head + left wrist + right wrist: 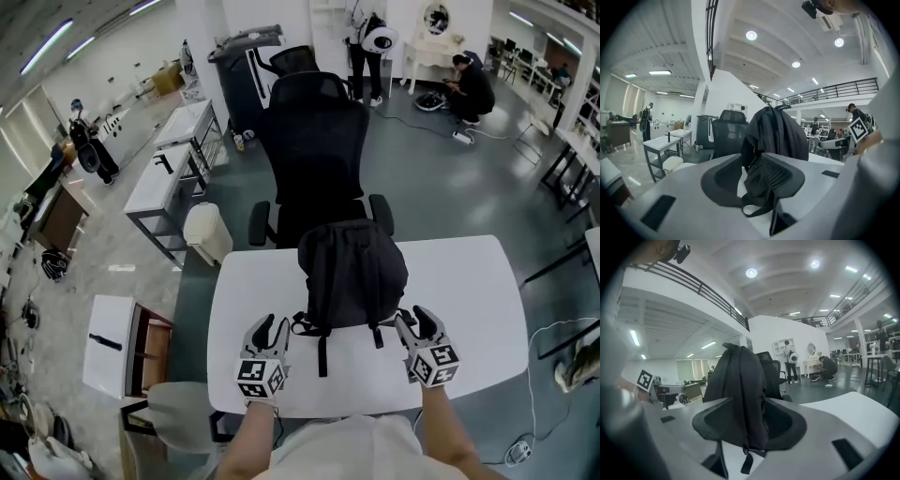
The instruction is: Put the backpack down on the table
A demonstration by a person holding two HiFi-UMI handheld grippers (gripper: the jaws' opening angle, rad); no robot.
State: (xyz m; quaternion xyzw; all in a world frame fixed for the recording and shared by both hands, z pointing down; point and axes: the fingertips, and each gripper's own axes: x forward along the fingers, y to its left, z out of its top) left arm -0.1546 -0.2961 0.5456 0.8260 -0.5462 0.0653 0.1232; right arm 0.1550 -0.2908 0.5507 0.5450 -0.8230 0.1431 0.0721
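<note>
A black backpack (352, 272) stands upright on the white table (469, 281), near its far edge, with its straps (322, 349) hanging toward me. My left gripper (271, 325) is at the pack's lower left, just short of the straps, open and holding nothing. At the pack's lower right my right gripper (415, 317) is also open and empty. The left gripper view frames the backpack (776, 131) beyond the parted jaws of the left gripper (752, 171). In the right gripper view the backpack (738, 380) rises past the jaws of the right gripper (750, 413).
A black office chair (314, 141) stands right behind the table's far edge. A pale waste bin (208, 232) sits at the table's far left corner, and white side tables (159, 183) stand further left. People stand and crouch far back in the room.
</note>
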